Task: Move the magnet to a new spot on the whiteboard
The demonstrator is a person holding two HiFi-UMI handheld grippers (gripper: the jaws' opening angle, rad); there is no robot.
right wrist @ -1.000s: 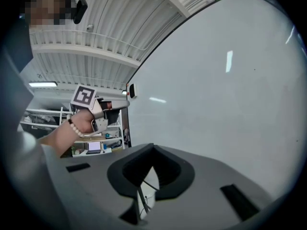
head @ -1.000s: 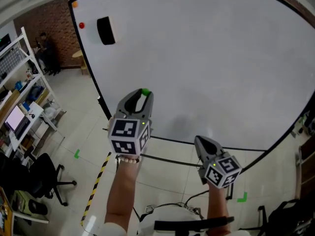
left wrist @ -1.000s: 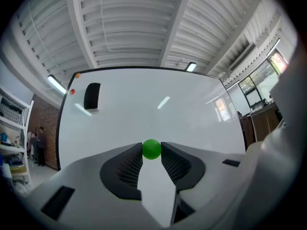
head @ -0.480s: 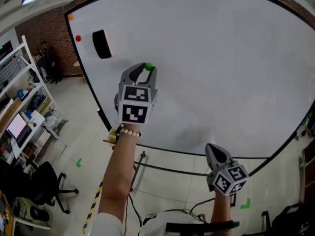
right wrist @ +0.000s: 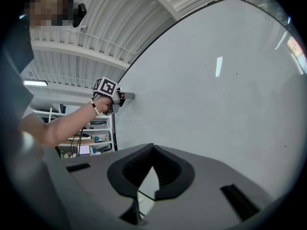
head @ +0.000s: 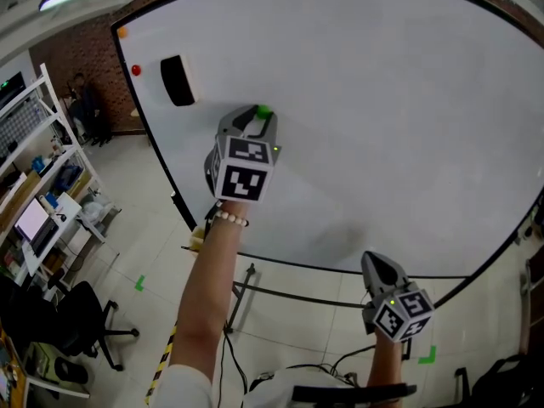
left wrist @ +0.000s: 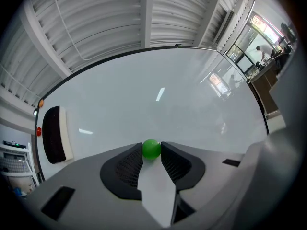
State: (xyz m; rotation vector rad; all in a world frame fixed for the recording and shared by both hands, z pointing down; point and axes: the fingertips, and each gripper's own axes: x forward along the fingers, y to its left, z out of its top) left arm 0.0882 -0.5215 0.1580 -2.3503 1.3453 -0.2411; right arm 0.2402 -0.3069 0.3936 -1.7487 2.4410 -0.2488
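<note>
In the head view, the left gripper (head: pixel 257 119) is up at the whiteboard (head: pixel 408 100). The green ball magnet (head: pixel 263 110) sits at its tip. The right gripper (head: pixel 376 268) is low down. In the left gripper view, the jaws pinch the magnet. In the right gripper view, the jaws are pressed together with nothing in them.

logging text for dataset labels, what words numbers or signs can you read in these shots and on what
No text can be read anywhere.
Left gripper, marker cube: black-and-white square patterns only, no letters or numbers.
Right gripper, marker cube: the same.
Whiteboard: nothing written on it.
Red sign beyond the glass, left gripper view: too blurred to read.
</note>
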